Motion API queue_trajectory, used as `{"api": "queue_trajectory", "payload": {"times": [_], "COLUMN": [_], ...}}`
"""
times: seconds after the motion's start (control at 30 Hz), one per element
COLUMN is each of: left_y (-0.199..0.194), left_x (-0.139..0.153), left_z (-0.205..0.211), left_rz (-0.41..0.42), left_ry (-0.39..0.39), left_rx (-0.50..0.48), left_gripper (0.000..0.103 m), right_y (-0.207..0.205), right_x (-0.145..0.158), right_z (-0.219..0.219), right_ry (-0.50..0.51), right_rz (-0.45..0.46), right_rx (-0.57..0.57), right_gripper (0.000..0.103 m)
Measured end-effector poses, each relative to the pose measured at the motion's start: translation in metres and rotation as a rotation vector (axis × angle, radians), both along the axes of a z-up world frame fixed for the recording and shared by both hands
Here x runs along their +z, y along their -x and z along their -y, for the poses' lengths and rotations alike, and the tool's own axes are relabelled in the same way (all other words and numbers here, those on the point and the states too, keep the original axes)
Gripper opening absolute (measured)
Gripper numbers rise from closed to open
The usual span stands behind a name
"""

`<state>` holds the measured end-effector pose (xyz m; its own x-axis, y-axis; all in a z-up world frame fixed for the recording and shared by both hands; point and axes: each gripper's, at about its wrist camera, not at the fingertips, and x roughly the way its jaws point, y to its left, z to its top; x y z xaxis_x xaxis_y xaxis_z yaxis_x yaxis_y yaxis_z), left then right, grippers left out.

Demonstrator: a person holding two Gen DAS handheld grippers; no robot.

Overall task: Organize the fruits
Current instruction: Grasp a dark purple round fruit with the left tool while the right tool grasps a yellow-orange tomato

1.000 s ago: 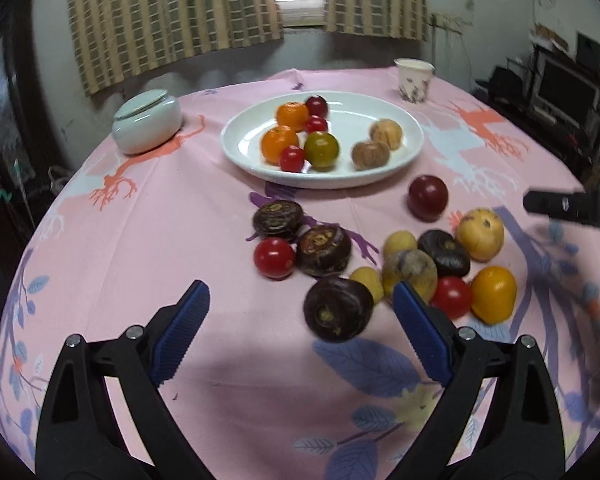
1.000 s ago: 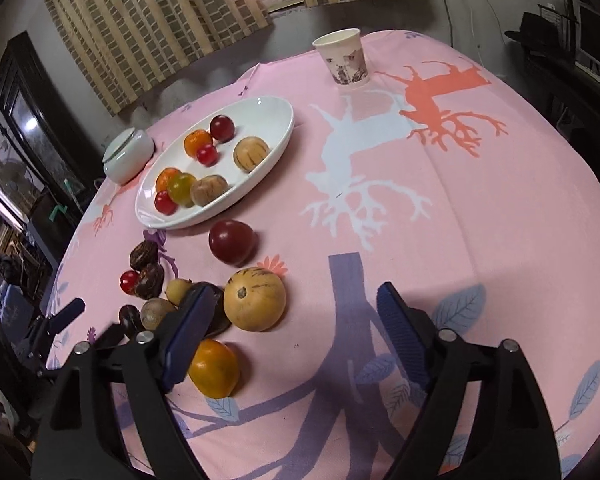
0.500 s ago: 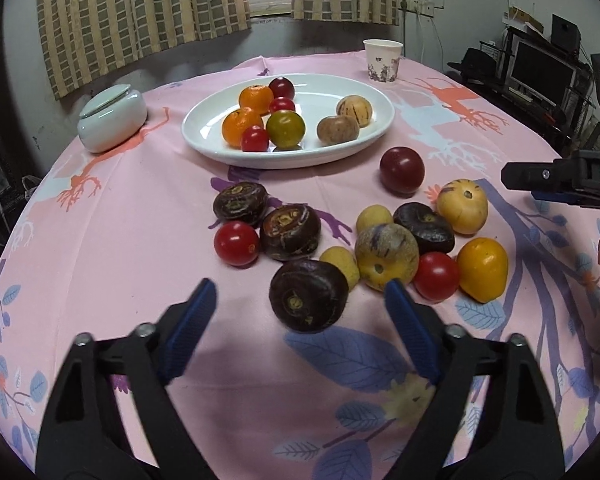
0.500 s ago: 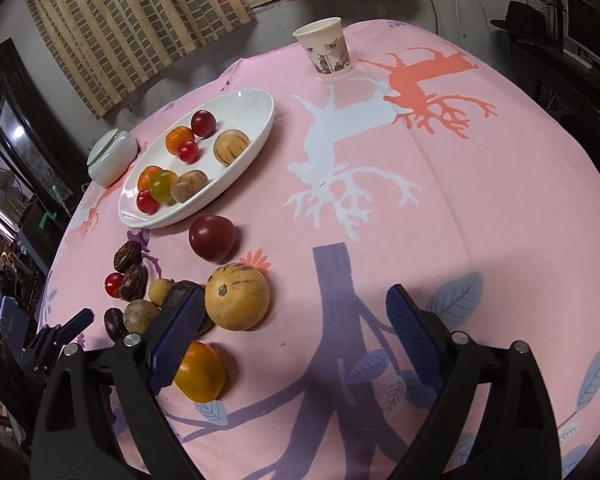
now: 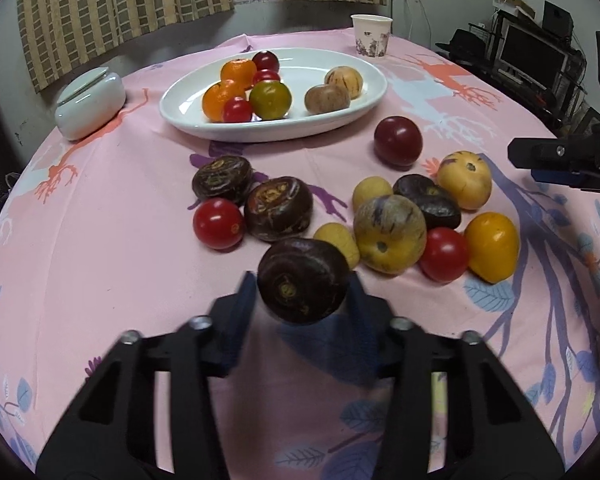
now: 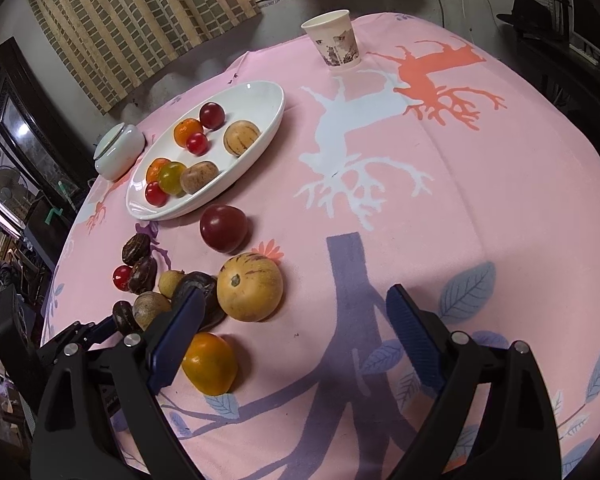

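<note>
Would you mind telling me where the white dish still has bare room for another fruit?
The white dish is bare along its far rim and at its right end, beyond the two tan fruits. Its left half is crowded with oranges, red tomatoes and a green tomato.

Black plastic left gripper (image 5: 303, 294), branching struts, round silver screws just behind the jaws. Right gripper (image 6: 292, 324) likewise black, with ribbed blue pads (image 6: 410, 334) lining the jaws' inner faces and silver screws behind.
</note>
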<state>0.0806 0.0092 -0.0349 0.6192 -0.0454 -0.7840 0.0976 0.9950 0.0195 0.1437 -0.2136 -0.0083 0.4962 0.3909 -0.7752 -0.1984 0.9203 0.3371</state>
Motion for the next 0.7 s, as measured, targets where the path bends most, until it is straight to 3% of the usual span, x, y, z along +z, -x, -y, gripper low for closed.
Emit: {"api": "queue_trajectory", "payload": {"times": [0.3,0.43,0.53,0.63,0.7], "left_y": [0.004,0.007,0.008,0.006,0.006], "left_x": [0.015,0.025,0.028,0.025,0.023], "left_z": [-0.007,-0.013,-0.019,-0.019,-0.017], "left_rz": [0.037,0.061,0.07,0.054,0.046], "left_ry": [0.057,0.058,0.072,0.066,0.06], "left_rx": [0.049,0.11,0.137,0.138,0.125], "left_gripper": [0.042,0.042,0.042,0.042,0.042], "right_y": [0.004,0.022,0.042,0.052,0.052], "right_x": [0.005,0.009,0.007,0.001,-0.002], "right_z": [-0.007,-0.036,-0.061,-0.072,-0.074], "right_ry": [0.039,0.152,0.305,0.332,0.36], "right_rz": [0.017,0.072,0.138,0.15,0.157], "right_rx": [0.036,0.22,0.334,0.411,0.404], "right_gripper": [0.092,0.092,0.092,0.077,0.077]}}
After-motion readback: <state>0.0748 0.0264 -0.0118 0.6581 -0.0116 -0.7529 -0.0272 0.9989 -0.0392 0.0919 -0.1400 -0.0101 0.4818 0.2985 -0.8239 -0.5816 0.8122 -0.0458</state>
